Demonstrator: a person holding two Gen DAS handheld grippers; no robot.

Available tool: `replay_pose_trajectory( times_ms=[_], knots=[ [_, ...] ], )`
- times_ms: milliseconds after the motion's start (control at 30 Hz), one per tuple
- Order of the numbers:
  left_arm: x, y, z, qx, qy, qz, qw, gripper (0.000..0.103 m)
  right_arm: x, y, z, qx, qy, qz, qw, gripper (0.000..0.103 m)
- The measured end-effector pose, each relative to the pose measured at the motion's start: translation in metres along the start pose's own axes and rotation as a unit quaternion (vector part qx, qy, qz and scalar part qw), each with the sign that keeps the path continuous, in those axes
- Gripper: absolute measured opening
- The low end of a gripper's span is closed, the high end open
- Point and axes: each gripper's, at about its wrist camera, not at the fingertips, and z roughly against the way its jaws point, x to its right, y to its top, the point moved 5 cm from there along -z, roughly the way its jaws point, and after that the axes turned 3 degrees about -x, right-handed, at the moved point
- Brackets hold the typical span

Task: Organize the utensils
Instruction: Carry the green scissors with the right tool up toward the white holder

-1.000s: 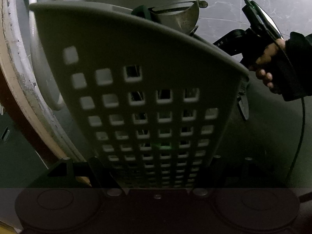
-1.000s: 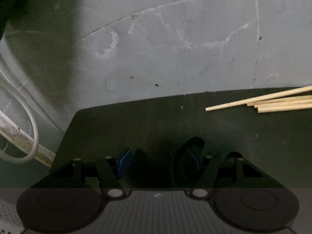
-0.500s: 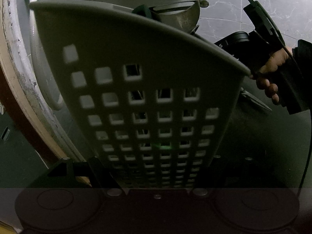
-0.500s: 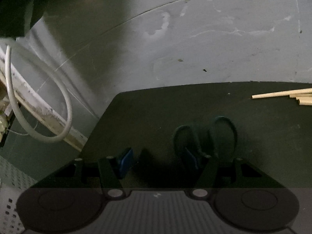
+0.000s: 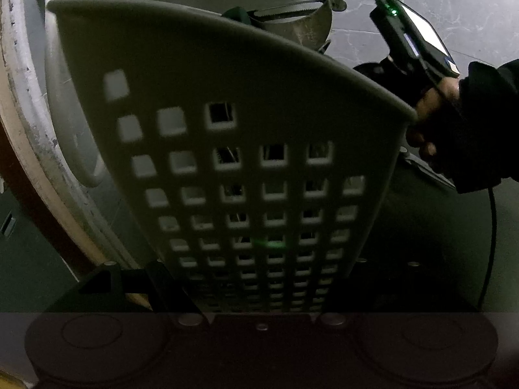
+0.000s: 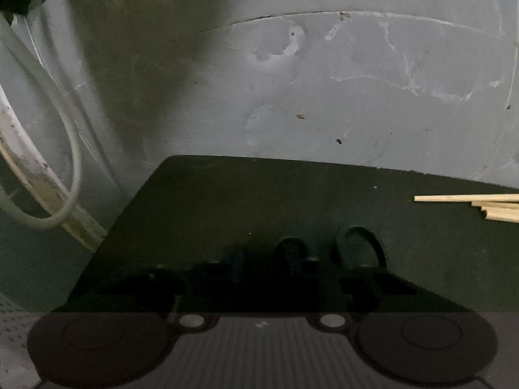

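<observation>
A grey perforated utensil basket fills the left wrist view, and my left gripper is shut on its wall. A serrated metal utensil sticks out over the rim. My right gripper hangs low over a black mat, its fingers dark and blurred, close together around one handle loop of black scissors. The right-hand gripper also shows in the left wrist view, held by a hand behind the basket, where a scissor blade pokes out below that hand. Several wooden chopsticks lie at the mat's right edge.
A grey cracked floor lies beyond the mat. A white cable loops at the left beside a worn white edge. A round white rim stands left of the basket.
My right gripper has closed in on the scissors' handles, its fingers drawing together around one loop. The chopsticks have slid right in view. My left gripper still holds the basket in place.
</observation>
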Motion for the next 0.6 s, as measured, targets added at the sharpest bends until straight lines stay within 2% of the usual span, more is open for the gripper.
replay_pose_trajectory(
  times_ms=[67,200,600],
  knots=[
    [0.000,-0.001,0.000,0.000,0.000,0.000,1.0000,0.077,-0.005,-0.004,0.001,0.005,-0.012,0.012,1.000,0.006],
    [0.000,-0.001,-0.001,0.000,-0.001,0.000,1.0000,0.077,-0.019,-0.013,0.005,0.008,0.006,0.041,0.999,0.005],
    [0.004,-0.002,-0.004,0.000,-0.001,-0.001,1.0000,0.077,-0.010,-0.014,0.046,0.055,0.112,-0.043,0.991,0.005]
  ],
)
